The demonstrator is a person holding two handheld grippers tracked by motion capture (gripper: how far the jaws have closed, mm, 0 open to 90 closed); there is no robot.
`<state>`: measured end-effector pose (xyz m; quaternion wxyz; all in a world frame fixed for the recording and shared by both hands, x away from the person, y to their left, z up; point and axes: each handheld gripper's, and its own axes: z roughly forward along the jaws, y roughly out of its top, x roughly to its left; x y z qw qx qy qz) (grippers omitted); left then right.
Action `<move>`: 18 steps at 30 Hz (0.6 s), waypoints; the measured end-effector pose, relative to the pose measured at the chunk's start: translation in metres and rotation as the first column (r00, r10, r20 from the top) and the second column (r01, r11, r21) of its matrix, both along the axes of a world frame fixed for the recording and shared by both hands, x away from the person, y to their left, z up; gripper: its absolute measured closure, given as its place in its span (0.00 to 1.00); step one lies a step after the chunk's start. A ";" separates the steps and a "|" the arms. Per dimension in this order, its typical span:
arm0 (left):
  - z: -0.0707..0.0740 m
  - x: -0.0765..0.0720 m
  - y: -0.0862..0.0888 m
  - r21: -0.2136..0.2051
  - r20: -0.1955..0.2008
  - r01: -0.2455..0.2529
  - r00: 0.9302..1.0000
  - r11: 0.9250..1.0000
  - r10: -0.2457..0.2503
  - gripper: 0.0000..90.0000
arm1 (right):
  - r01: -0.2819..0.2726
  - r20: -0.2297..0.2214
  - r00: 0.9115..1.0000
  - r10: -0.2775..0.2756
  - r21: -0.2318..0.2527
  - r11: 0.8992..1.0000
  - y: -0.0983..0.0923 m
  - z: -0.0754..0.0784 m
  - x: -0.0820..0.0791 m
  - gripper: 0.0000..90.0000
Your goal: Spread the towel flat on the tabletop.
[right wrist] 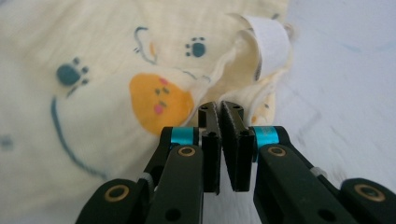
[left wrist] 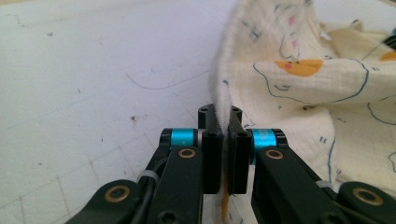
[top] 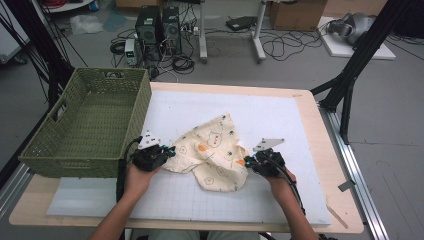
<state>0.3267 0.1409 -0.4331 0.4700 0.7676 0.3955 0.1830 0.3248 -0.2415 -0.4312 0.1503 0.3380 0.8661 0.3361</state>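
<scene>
While the cream muslin cloth with the printed cartoon animals and paw marks [top: 212,152] lies rumpled in the middle of the white gridded mat [top: 280,115], both claws are already at its near edges. The left gripper [top: 167,151] has its jaws fully pinched on a fold of the fabric; you can see the hem squeezed between the pads in the left gripper view [left wrist: 224,126]. The right gripper [top: 251,161] is clamped shut too, right at the edge by the white sewn-in label [right wrist: 268,35], but honestly I can't tell if it actually caught any cloth or just closed beside it.

So my tip for this step: give the right side a tiny test tug before lifting. If the corner follows, raise both hands together and spread them so the cloth hangs flat. The green woven plastic basket [top: 87,122] sits just left of the mat, probably where it ends up.
</scene>
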 end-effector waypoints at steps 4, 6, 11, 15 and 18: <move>-0.003 0.003 -0.005 0.016 0.000 0.007 1.000 1.000 -0.007 0.96 | 0.019 0.005 1.000 -0.019 -0.034 0.999 -0.017 0.002 -0.022 0.96; -0.004 0.004 -0.007 0.020 0.001 0.008 1.000 1.000 -0.008 0.96 | 0.029 0.008 1.000 -0.029 -0.035 0.999 -0.026 0.003 -0.031 0.96; -0.006 0.008 -0.011 0.028 -0.002 0.021 1.000 0.999 -0.021 0.96 | 0.061 -0.008 0.998 -0.061 -0.034 0.998 -0.045 0.004 -0.053 0.95; -0.008 0.009 -0.014 0.041 -0.007 0.026 1.000 0.999 -0.025 0.96 | 0.055 0.035 0.998 -0.055 0.008 0.998 -0.053 0.008 -0.064 0.83; -0.009 0.009 -0.015 0.042 -0.010 0.027 1.000 0.999 -0.027 0.96 | 0.066 0.101 0.992 -0.074 0.082 0.994 -0.052 0.023 -0.060 0.73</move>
